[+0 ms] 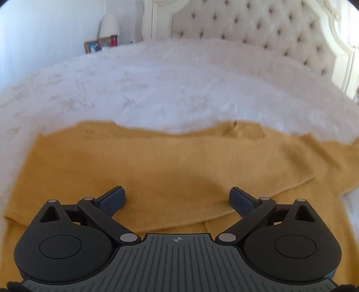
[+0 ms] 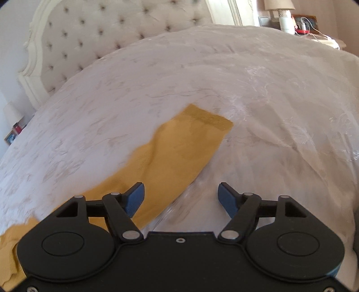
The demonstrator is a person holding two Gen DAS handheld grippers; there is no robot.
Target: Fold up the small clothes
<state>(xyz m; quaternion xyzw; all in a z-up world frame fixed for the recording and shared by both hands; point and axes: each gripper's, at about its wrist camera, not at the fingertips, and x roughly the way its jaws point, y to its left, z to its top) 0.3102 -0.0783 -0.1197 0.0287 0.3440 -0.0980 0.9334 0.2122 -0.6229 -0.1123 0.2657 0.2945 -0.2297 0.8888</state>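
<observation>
While one mustard top (image 1: 157, 170) lies flat | left gripper (image 1: 178, 200), right gripper (image 2: 180, 197): both apart, empty

- Left wrist view: close above a mustard garment (image 1: 157, 170) on a white bed (image 1: 157, 85), angled downward toward the tufted headboard (image 1: 258, 29).
- Right wrist view: same downward tilt, close over the garment's sleeve (image 2: 179, 146); both views share bed, garment and headboard (image 2: 89, 33).

A white patterned bedspread (image 1: 157, 85) covers the bed below a cream tufted headboard (image 1: 258, 24), with a lamp (image 1: 109, 24) and picture frame (image 1: 92, 46) on one side, a second lamp (image 2: 279, 6) opposite.
</observation>
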